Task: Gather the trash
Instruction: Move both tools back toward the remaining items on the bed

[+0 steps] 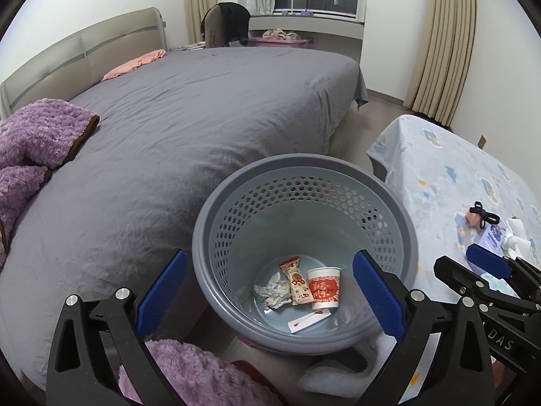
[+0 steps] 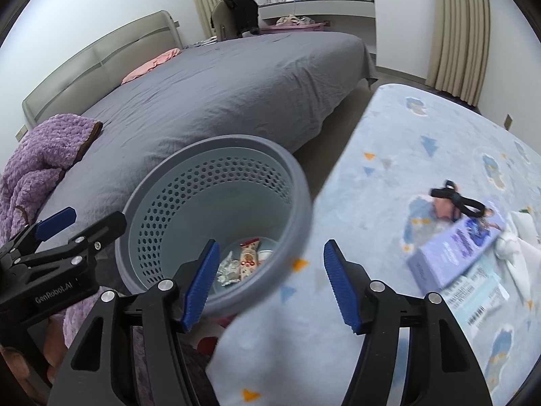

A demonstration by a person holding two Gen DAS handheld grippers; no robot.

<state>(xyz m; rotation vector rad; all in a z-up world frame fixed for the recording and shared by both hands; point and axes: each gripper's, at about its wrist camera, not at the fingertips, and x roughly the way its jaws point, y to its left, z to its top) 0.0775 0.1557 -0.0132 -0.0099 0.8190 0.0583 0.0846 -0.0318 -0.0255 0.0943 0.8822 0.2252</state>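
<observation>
A grey perforated basket [image 1: 304, 164] stands on the floor between the bed and a table. At its bottom lie a paper cup [image 1: 324, 287], a snack wrapper [image 1: 297, 280], crumpled tissue [image 1: 272, 291] and a small sachet [image 1: 309, 321]. My left gripper [image 1: 270, 260] hangs above the basket, open wide with nothing between its pads. My right gripper [image 2: 271, 247] is open and bare over the basket's [image 2: 216, 142] right rim and the table edge. On the table lie a purple box [image 2: 453, 253], a black hair tie [image 2: 453, 199], white tissue [image 2: 520, 247] and a printed packet [image 2: 473, 297].
The table wears a light-blue patterned cloth [image 2: 422, 128]. A large bed with a grey sheet [image 1: 203, 108] fills the left, with a purple blanket [image 1: 37, 142] at its near corner. Bare floor runs between bed and table. Beige curtains [image 1: 443, 44] hang at the back right.
</observation>
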